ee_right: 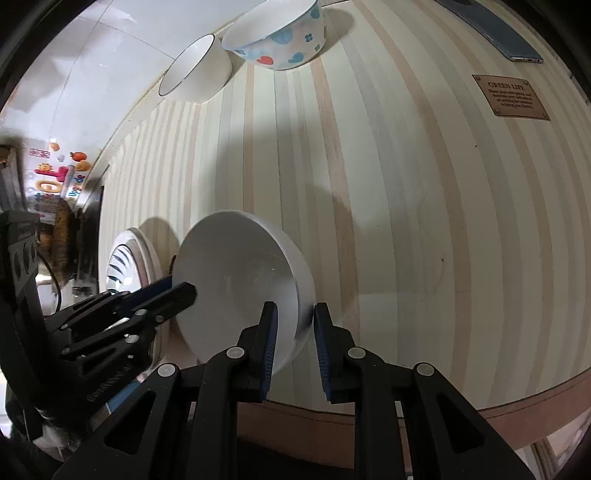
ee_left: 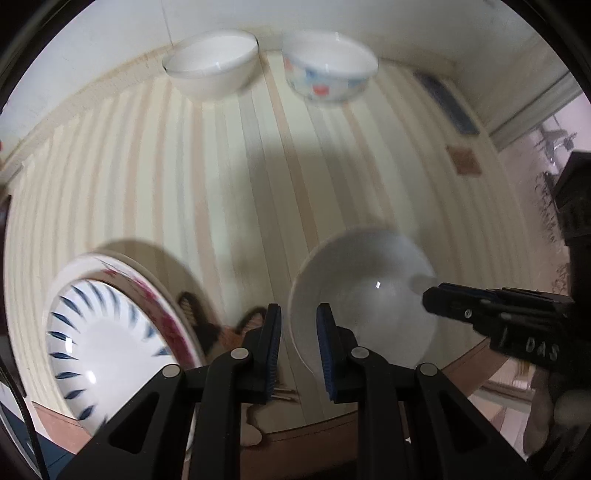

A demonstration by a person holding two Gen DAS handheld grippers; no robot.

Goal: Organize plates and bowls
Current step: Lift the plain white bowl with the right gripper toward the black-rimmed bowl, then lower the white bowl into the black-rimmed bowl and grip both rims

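A plain white bowl [ee_left: 364, 302] [ee_right: 240, 284] is held tilted above the striped table near its front edge. My left gripper [ee_left: 298, 347] is shut on its left rim, and my right gripper [ee_right: 295, 350] is shut on its right rim; each shows in the other's view, the right gripper [ee_left: 480, 314] and the left gripper [ee_right: 147, 302]. A blue-patterned plate [ee_left: 107, 343] sits on a red-rimmed plate to the left, also visible in the right wrist view [ee_right: 127, 266]. A white bowl [ee_left: 212, 62] [ee_right: 195, 70] and a flower-printed bowl [ee_left: 328, 70] [ee_right: 280, 37] stand at the far edge.
The striped table [ee_left: 240, 177] has a brown curved front edge [ee_right: 517, 402]. A phone [ee_right: 491, 33] and a small brown plaque [ee_right: 509, 96] lie at the far right. A white wall runs behind the far bowls. Slippers [ee_left: 221, 325] are on the floor below.
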